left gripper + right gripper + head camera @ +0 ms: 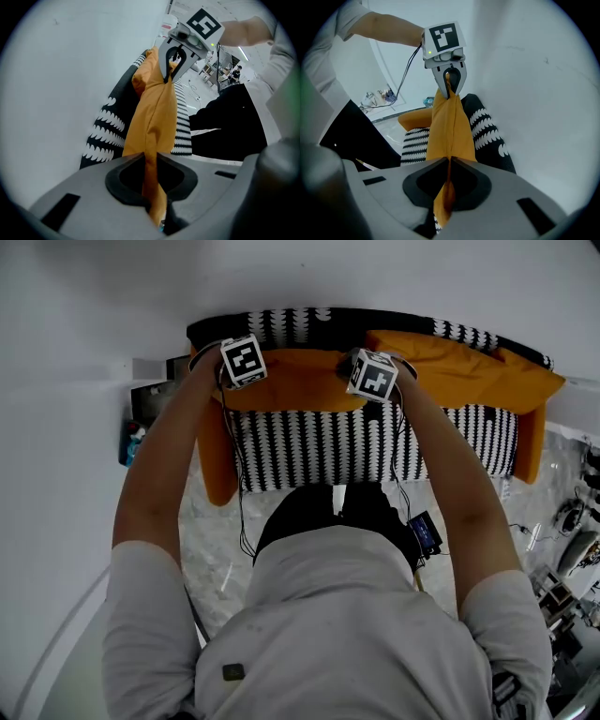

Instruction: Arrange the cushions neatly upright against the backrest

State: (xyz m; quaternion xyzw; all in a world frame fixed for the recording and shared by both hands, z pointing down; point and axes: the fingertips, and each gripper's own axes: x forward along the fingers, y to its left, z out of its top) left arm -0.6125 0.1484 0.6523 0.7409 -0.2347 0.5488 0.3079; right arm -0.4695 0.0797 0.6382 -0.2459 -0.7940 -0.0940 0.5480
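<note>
My left hand-held gripper (151, 187) and right hand-held gripper (447, 187) pinched the top seam of the soft orange fabric cushion (291, 381) against the black-and-white sofa backrest (300, 326); the other orange cushion (469, 367), slumped, apparently awaited straightening.

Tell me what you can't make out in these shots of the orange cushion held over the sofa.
Orange cushion lower edge: head view looks down on it, so contact with the sofa seat is unclear.
Sofa front: head view, hidden by the person's torso.
Left gripper and right gripper jaws: head view, under their marker cubes.
</note>
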